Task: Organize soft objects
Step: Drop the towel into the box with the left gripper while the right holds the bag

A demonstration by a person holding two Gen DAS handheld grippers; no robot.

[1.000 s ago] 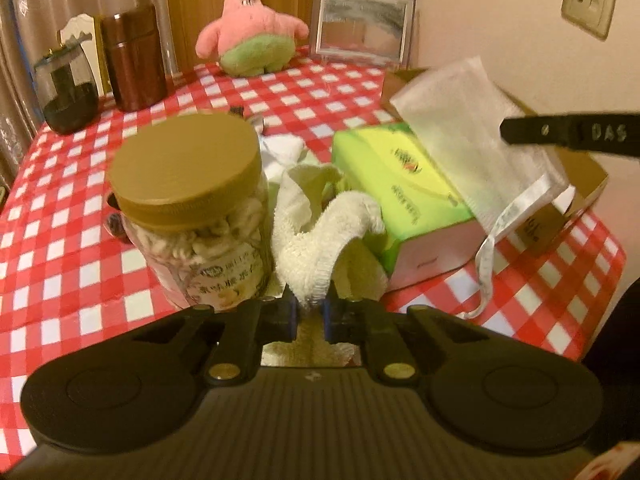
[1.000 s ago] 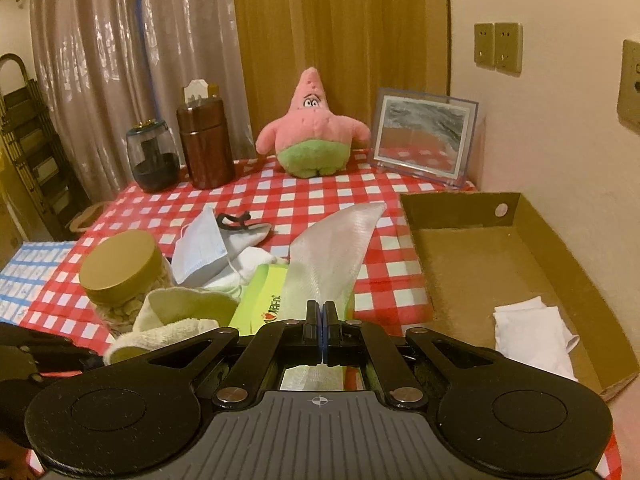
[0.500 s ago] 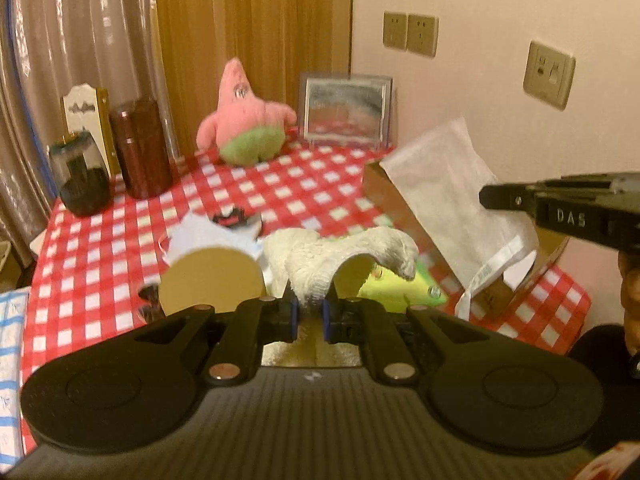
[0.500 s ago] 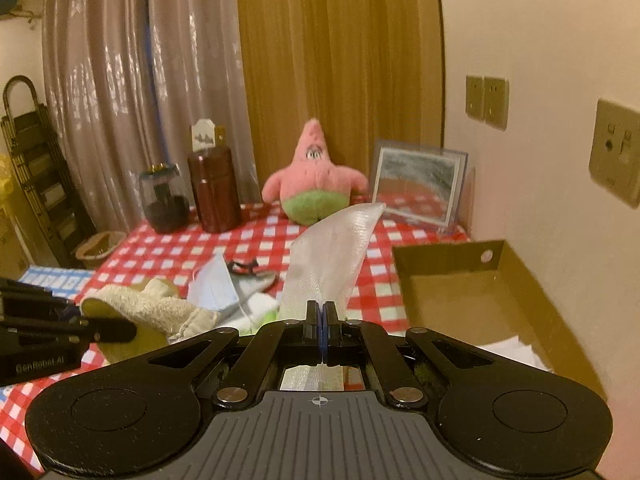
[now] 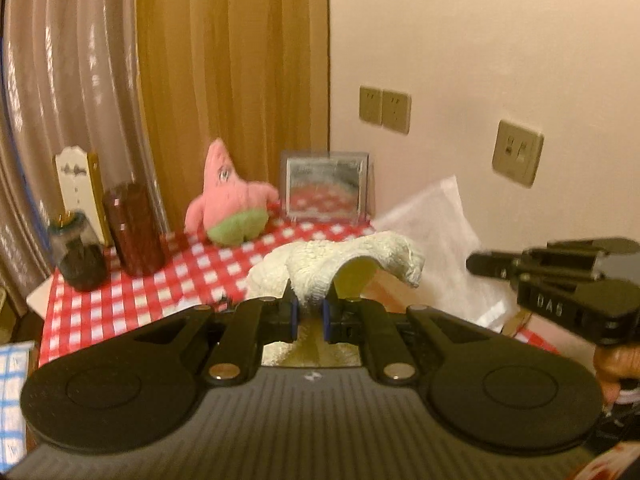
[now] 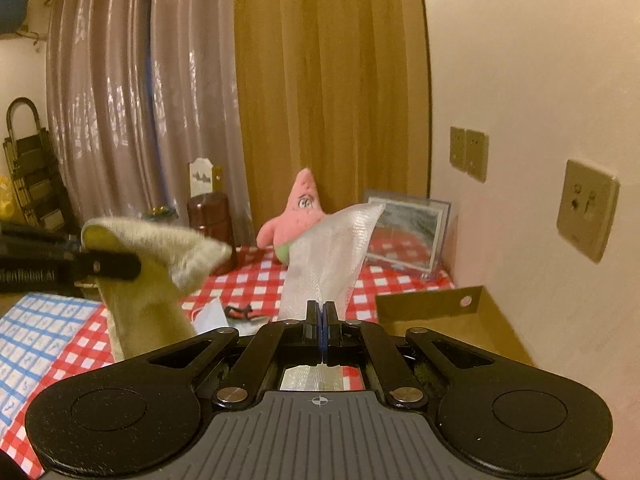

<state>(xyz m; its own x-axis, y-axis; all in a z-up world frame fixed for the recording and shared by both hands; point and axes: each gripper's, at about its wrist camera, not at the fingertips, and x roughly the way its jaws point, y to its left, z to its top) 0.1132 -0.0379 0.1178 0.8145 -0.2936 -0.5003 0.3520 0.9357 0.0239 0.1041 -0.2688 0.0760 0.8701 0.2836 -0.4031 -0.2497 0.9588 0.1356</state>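
Observation:
My left gripper (image 5: 307, 309) is shut on a cream and yellow towel (image 5: 336, 264), which arches up over its fingers well above the table. From the right wrist view the same towel (image 6: 152, 272) hangs down from the left gripper (image 6: 136, 266) at the left. My right gripper (image 6: 322, 312) is shut on a sheer white mesh bag (image 6: 332, 256) that stands up in front of it. Seen from the left wrist, the right gripper (image 5: 472, 265) comes in from the right with the mesh bag (image 5: 436, 232) behind the towel.
A red checked tablecloth (image 6: 256, 280) covers the table. A pink star plush (image 6: 298, 212), a framed picture (image 6: 408, 236), a brown canister (image 5: 134, 232) and a dark jar (image 5: 78, 252) stand at the back. An open cardboard box (image 6: 452, 320) lies at the right by the wall.
Both grippers have risen, each still holding its cloth. The towel has come up off the table, and the nut jar and the green tissue box have dropped out of view below.

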